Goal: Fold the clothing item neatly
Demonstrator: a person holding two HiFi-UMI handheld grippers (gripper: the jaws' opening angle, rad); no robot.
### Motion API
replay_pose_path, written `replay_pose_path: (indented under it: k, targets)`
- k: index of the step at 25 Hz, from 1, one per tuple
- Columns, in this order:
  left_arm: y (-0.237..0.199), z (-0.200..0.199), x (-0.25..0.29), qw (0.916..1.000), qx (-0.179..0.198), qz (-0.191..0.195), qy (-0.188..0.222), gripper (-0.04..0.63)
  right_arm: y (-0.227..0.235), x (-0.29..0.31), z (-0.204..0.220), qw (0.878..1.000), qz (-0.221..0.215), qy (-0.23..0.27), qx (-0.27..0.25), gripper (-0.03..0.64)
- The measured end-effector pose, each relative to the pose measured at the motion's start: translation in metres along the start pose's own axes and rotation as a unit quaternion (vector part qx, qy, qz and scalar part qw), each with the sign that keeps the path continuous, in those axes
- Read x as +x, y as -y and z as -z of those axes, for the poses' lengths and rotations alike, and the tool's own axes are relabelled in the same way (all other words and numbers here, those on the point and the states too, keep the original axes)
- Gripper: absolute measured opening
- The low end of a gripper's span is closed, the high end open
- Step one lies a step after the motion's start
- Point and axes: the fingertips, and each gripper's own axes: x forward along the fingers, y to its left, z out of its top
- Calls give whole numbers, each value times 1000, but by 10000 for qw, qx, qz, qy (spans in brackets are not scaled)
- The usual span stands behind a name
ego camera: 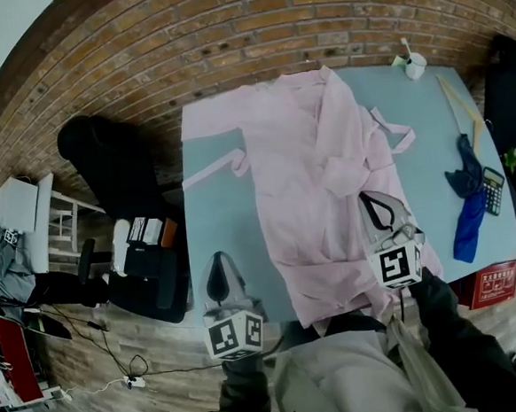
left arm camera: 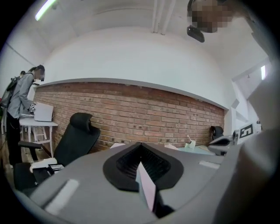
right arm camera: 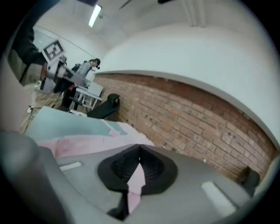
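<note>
Office chair (ego camera: pixel 112 163): black, on the floor just beside the desk's left edge, crowding that side.
Desk (ego camera: pixel 210 218): pale blue; left strip bare from the far edge to the near one.
Left gripper (ego camera: pixel 221 273): near the desk's near-left corner, left of the garment's hem; jaws closed on a thin fold of pink cloth (left arm camera: pixel 146 186).
Garment (ego camera: pixel 308 161): pink, spread open across the desk's middle, collar at the far edge by the brick wall (ego camera: pixel 226 25), hem at the near edge; one belt end (ego camera: pixel 215 170) trailing left, one looping right.
Right gripper (ego camera: pixel 381 209): over the garment's near-right edge; jaws clamped on pink cloth (right arm camera: pixel 135 179).
Right strip: blue cloth (ego camera: pixel 465 206) and calculator (ego camera: pixel 493 190) near the right edge, cup (ego camera: pixel 415 66) at the far corner; narrow bare lane between these and the garment.
</note>
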Motion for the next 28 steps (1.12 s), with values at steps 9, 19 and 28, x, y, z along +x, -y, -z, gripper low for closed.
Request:
replay_pose_path:
  k: [9,19,28]
  targets:
    - [-61,27,124,9886,633,663,-1193,43,-26,37,-96,9764,192,572,2074,2]
    - [-152,60,280,9795,576,848,-1733,181,-54,115,-146,9402,-752,707,3246,2]
    - [-192,99,410,9690,1237,930,-1926,270,-75,203,-158,9163,-1168,563,3788,2]
